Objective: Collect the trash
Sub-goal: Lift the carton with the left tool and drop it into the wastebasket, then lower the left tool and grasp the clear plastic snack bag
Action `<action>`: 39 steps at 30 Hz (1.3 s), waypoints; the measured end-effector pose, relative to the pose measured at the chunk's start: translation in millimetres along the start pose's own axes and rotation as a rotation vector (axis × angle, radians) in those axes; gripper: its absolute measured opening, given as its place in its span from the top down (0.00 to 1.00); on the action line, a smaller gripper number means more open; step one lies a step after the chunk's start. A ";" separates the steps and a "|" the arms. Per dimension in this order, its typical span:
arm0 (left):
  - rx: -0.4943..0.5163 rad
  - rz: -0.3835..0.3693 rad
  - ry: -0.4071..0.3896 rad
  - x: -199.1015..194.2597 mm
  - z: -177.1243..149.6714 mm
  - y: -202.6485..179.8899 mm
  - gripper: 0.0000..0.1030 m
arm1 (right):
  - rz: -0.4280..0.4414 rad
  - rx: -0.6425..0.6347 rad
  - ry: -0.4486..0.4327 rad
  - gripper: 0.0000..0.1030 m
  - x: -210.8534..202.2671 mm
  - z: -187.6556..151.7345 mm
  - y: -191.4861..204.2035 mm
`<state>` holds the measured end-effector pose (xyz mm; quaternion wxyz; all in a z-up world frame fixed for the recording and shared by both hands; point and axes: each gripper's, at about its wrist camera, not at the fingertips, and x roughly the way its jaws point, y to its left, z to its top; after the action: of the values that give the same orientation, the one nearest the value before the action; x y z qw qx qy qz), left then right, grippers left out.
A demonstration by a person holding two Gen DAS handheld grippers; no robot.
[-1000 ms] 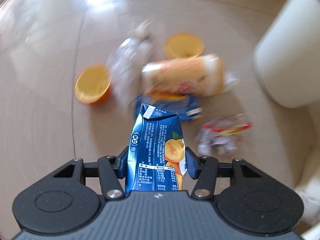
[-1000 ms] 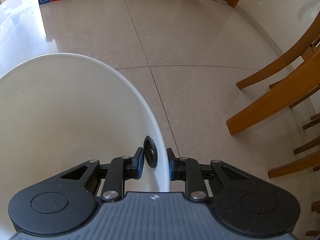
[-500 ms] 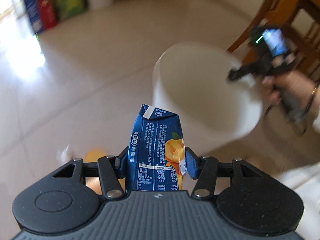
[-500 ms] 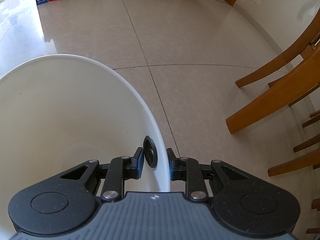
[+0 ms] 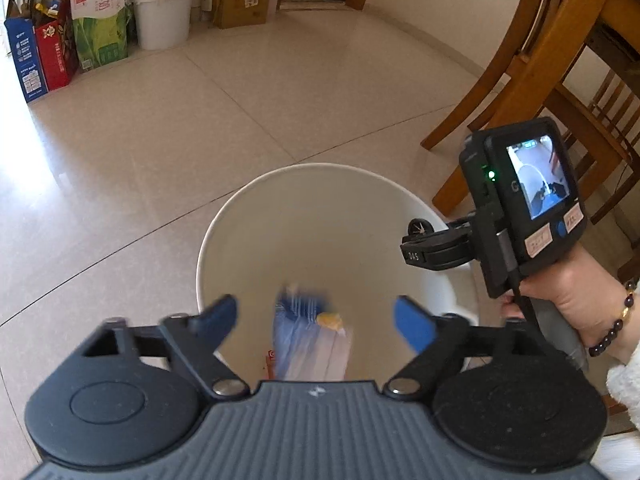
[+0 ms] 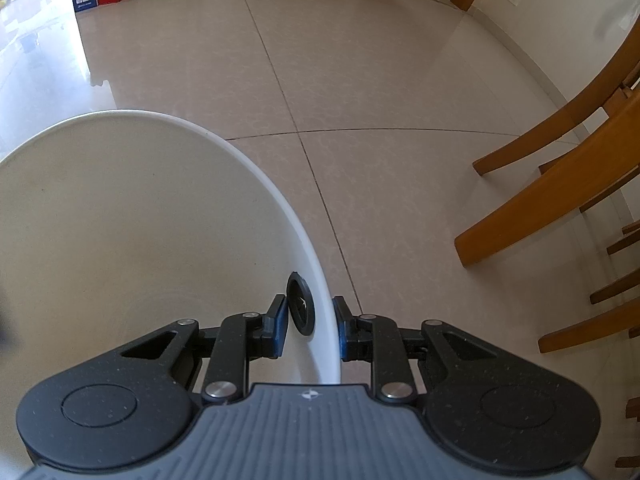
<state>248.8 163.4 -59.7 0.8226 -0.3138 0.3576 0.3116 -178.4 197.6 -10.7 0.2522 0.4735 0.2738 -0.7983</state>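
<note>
My left gripper (image 5: 316, 322) is open above the mouth of the white bin (image 5: 248, 200). A blue juice carton (image 5: 310, 338), blurred, is falling free between the spread fingers into the bin. Something red shows at the bin's bottom beside the carton. My right gripper (image 6: 310, 322) is shut on the bin's rim (image 6: 320, 280), one finger inside the wall and one outside. In the left wrist view that right gripper (image 5: 424, 248) sits on the bin's right edge, held by a person's hand (image 5: 568, 300).
Wooden chair legs (image 5: 500, 92) stand right of the bin, also chair legs (image 6: 552, 184) in the right wrist view. Cartons and boxes (image 5: 60, 48) and a white bucket (image 5: 162, 16) line the far wall. Tiled floor (image 5: 140, 140) lies open ahead and left.
My left gripper swung from the floor litter up over the bin, then opened and let go of the juice carton. The right gripper kept its hold on the rim.
</note>
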 end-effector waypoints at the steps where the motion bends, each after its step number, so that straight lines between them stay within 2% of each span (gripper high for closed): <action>1: 0.002 0.000 -0.009 -2.5 -1.1 -0.2 0.14 | 0.001 0.001 0.000 0.74 0.2 0.1 -0.2; 8: -0.018 0.089 -0.028 -21.6 -3.2 6.5 0.08 | 0.003 0.001 0.001 0.74 -0.4 0.5 -1.0; 13: -0.012 0.121 -0.045 -33.2 -17.6 19.1 0.04 | 0.001 0.002 0.001 0.74 -0.8 0.3 -0.3; 17: -0.057 0.118 -0.023 -33.1 -39.9 35.1 0.03 | 0.000 0.002 0.000 0.74 0.6 0.1 -0.3; 21: -0.147 0.159 0.018 -23.3 -69.2 52.3 0.03 | -0.004 -0.005 -0.003 0.74 0.1 -0.8 1.7; 24: -0.152 0.165 0.014 -12.6 -98.2 57.2 0.03 | -0.004 -0.008 -0.006 0.74 0.8 -2.1 0.8; 29: -0.085 0.208 0.066 16.9 -150.8 53.3 0.04 | -0.006 -0.012 -0.007 0.74 1.3 -1.7 0.6; 33: 0.008 0.227 0.107 44.2 -190.1 45.7 0.04 | -0.008 -0.013 -0.008 0.74 2.0 -1.5 0.2; 39: 0.164 0.239 0.215 89.2 -236.9 33.4 0.04 | -0.012 -0.017 -0.009 0.74 1.2 -1.1 2.4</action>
<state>180.2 34.3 -269.1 0.7596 -0.2325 0.5021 0.3417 -176.7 196.4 -12.7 0.2526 0.4659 0.2821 -0.7997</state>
